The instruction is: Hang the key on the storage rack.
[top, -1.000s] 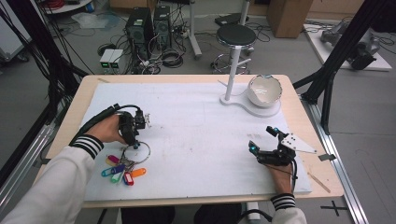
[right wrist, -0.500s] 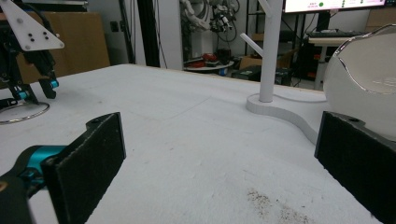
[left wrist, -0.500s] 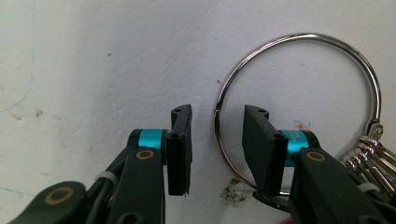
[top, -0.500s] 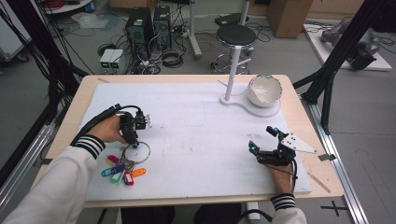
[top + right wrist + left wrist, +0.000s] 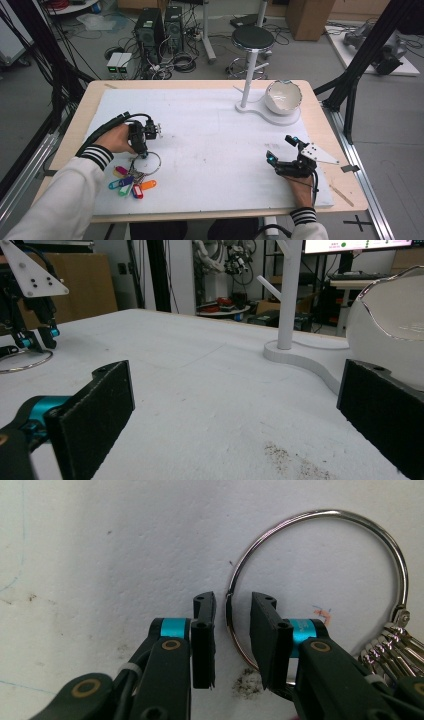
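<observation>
A metal key ring (image 5: 160, 163) lies on the white mat (image 5: 215, 130) at the front left, with several coloured key tags (image 5: 131, 184) fanned out below it. My left gripper (image 5: 143, 155) points down at the ring's left side. In the left gripper view its jaws stand a little apart on either side of the ring's wire (image 5: 312, 513), with the gripper (image 5: 233, 600) open and a gap showing on both sides of the wire. My right gripper (image 5: 280, 149) rests low at the front right, open wide (image 5: 240, 415) with nothing between its jaws.
A white stand (image 5: 248, 75) with a curved base holds a white bowl (image 5: 283, 97) at the back right; the right gripper view shows the post (image 5: 290, 295) and bowl (image 5: 390, 325) ahead. Small key loops (image 5: 390, 650) crowd the ring's right side. Dark specks (image 5: 295, 460) mark the mat.
</observation>
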Demonstrator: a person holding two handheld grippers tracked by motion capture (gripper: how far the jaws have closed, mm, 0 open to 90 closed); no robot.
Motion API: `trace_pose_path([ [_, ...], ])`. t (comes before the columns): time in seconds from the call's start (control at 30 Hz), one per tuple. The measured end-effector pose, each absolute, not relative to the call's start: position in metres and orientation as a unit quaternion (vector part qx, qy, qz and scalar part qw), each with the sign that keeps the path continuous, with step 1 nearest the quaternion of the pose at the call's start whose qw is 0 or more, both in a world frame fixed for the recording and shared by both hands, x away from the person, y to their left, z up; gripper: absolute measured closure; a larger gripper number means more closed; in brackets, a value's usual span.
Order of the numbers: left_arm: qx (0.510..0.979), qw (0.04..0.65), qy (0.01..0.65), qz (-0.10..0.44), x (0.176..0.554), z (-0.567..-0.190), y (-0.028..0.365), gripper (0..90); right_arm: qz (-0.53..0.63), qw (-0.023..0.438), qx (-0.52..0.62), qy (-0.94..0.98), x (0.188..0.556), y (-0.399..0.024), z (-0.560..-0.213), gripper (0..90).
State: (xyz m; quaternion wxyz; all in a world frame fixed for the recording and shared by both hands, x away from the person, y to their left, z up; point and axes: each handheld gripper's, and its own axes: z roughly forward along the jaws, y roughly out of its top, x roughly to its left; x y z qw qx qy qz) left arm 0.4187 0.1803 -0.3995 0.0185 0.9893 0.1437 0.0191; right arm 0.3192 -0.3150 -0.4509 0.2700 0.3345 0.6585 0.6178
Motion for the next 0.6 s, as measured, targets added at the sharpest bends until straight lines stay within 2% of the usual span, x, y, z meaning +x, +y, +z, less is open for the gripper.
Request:
trace_pose_path([
  [0.6,0.986,0.006,0.164,0.012,0.4195,-0.4023,0.1801,80.8,0.617,0.268,0.336,0.66,0.3188,-0.3148,-0.4508,1.3],
])
